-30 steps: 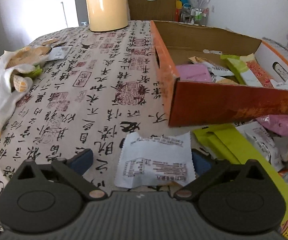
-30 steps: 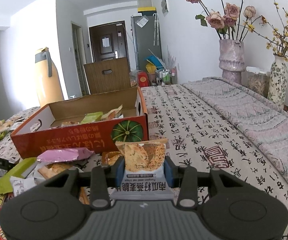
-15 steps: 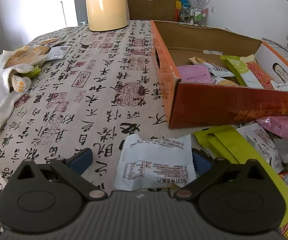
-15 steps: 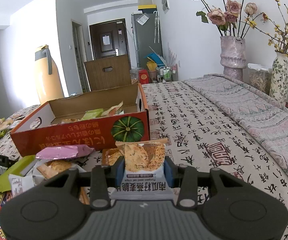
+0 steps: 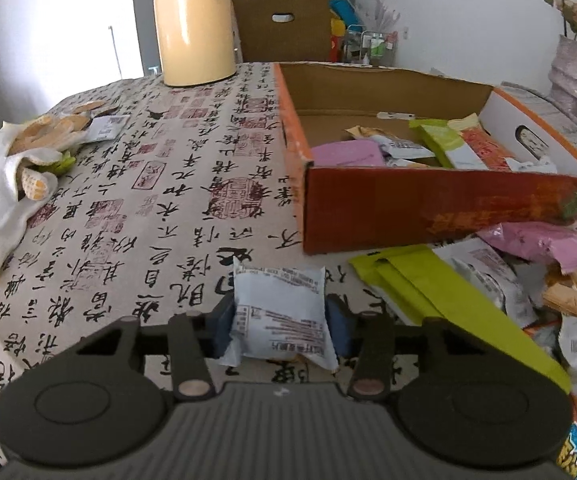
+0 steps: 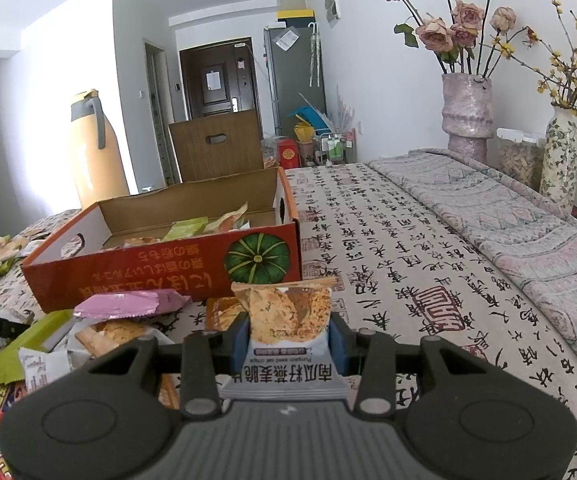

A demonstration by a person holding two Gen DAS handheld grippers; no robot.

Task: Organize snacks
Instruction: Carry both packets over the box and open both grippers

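1. Left tool: its jaws are closing, with a white snack packet between the blue pads; the pads touch both sides of the packet, which bulges upward.
2. The white snack packet lies on the desk, just in front of the near corner of the orange box.
3. Right tool: pinching a cracker packet by its two sides, upright, clear of the desk.
4. The orange box stands on the desk and holds several snack packets, including a pink packet and a green packet.
5. Loose snacks lie on the desk beside the box: a green pouch and a pink wrapper.
6. White gloves lie at the left edge of the desk; a yellow jug stands at the far edge.
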